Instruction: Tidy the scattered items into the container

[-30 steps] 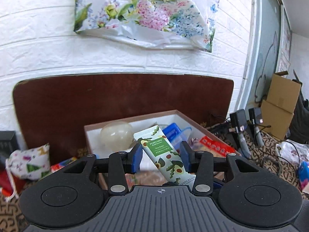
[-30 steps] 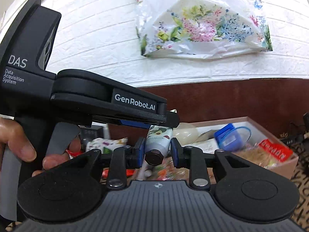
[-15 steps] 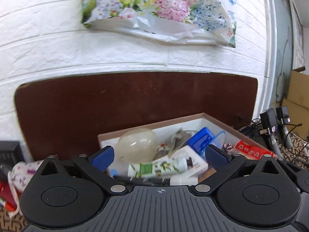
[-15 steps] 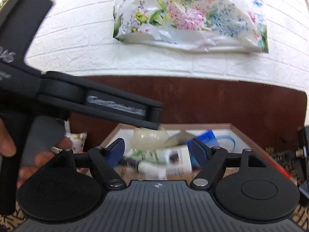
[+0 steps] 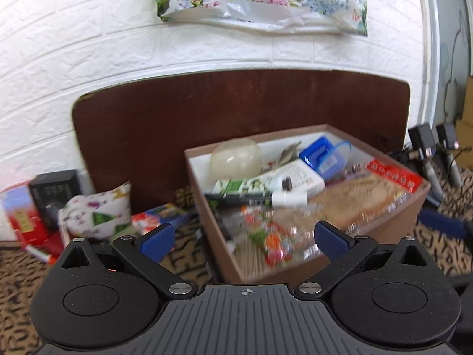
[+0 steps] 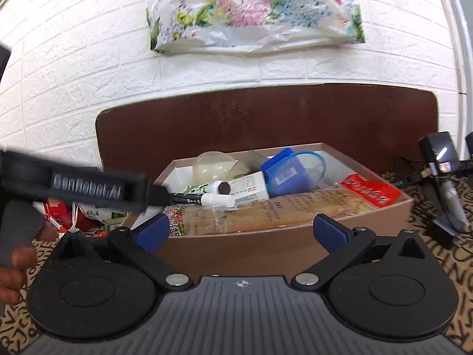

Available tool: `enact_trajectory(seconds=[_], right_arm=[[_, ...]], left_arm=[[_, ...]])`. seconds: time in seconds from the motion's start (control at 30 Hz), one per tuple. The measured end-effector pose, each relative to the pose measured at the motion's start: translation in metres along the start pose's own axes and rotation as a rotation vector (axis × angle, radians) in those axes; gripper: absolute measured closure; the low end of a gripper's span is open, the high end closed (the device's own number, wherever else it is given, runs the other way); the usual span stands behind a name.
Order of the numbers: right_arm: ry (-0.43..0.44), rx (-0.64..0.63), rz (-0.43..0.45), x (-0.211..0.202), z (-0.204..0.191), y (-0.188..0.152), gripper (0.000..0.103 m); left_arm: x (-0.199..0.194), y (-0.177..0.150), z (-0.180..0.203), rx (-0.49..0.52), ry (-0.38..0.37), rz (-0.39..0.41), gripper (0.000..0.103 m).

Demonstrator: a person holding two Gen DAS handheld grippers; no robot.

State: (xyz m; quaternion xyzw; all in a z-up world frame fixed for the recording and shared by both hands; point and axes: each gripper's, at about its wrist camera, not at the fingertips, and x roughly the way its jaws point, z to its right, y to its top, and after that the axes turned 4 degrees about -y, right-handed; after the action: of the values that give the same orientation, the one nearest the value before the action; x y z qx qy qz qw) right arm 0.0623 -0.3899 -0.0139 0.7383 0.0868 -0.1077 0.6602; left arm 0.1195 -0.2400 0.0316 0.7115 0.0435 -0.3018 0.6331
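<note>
The brown cardboard box stands on the patterned cloth against a dark wooden board. It holds several items. The green avocado-print tube lies flat in it beside a black marker with a white cap. A clear dome, a blue case and a red snack pack also lie inside. My left gripper is open and empty, in front of the box. My right gripper is open and empty, before the box's front wall.
Left of the box lie a floral pouch, a colourful packet, a black box and a red pen. Black chargers and cables lie at the right. The left gripper's body crosses the right wrist view.
A second ago both grippers held the tube over the box. Both opened, the tube dropped flat into the box, and both grippers have pulled back from it.
</note>
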Motion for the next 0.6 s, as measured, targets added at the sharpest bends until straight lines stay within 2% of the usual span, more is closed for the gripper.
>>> enact_trajectory(seconds=[0.13,0.33,0.6], right_arm=[[-0.019,-0.033,-0.043,-0.022,0.005,0.001,0.000],[-0.086,-0.101,-0.066,-0.058,0.010,-0.003,0.000],[-0.114,-0.138,-0.105,-0.088,0.020,-0.004,0.000]], left_arm=[[-0.020,-0.010,0.008,-0.039,0.011,-0.023,0.000],[-0.042,-0.023,0.028,0.001,0.068,-0.049,0.000],[-0.068,-0.034,0.043,-0.003,0.073,-0.057,0.000]])
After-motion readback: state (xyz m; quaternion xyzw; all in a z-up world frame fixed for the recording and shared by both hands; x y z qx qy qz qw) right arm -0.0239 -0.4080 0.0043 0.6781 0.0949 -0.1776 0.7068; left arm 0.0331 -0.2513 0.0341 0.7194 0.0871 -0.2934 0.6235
